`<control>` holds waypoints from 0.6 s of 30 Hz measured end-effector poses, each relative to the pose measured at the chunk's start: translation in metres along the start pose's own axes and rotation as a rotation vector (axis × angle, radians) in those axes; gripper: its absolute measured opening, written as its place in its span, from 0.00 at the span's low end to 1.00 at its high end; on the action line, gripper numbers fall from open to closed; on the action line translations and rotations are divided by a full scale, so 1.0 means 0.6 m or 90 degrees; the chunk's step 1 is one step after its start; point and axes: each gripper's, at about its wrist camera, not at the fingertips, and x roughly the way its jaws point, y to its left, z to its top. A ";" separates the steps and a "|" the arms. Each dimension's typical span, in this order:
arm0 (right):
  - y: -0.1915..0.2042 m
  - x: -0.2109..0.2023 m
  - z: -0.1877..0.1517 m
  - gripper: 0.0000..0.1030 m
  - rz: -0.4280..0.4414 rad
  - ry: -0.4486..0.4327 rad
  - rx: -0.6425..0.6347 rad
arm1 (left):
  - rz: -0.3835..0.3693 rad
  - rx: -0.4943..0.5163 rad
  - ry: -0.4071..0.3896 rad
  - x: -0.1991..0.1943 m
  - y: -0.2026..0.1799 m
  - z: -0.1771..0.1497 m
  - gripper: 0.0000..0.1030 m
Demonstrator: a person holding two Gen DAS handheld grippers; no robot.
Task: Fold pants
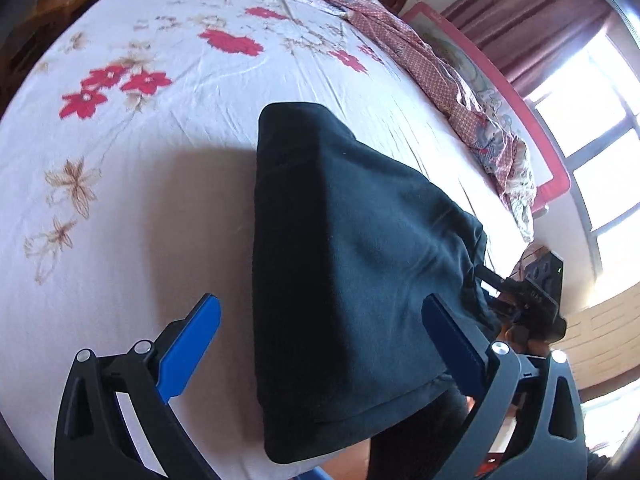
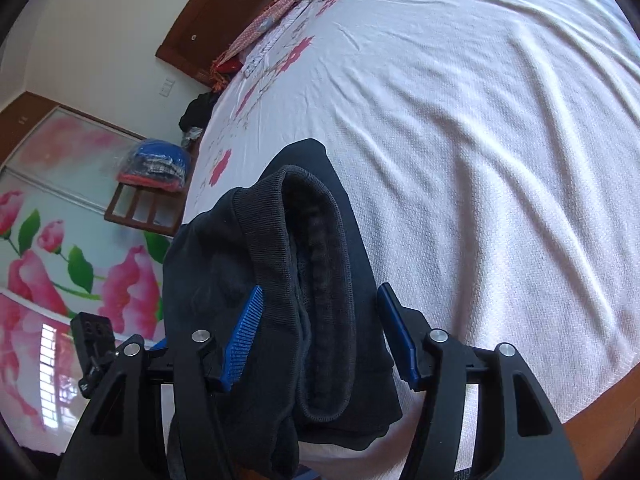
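Note:
The black pants lie folded in a thick bundle near the front edge of the white flowered bed sheet. My left gripper is open wide, its blue fingers standing on either side of the bundle without pressing it. In the right wrist view the ribbed waistband of the pants faces the camera. It lies between the jaws of my right gripper, which is open, with the right pad clear of the cloth. Black frame parts of the right gripper show at the bundle's right end.
A pink patterned quilt lies bunched along the bed's far side by a red rail. A wooden headboard, a chair with bagged clothes and a flowered wardrobe door stand beyond the bed. The bed's wooden edge is close.

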 end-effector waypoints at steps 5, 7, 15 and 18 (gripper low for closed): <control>-0.025 0.011 -0.011 0.70 0.059 0.009 0.043 | -0.057 -0.080 0.020 0.024 0.039 0.010 0.98; -0.032 0.011 -0.015 0.74 0.115 0.010 0.060 | -0.090 -0.120 0.026 0.034 0.057 0.014 0.98; -0.021 0.014 -0.021 0.77 0.181 0.037 0.030 | -0.247 -0.249 0.078 0.094 0.100 0.011 0.98; -0.010 0.020 -0.022 0.77 0.166 0.044 0.011 | -0.262 -0.234 0.077 0.102 0.087 0.007 0.98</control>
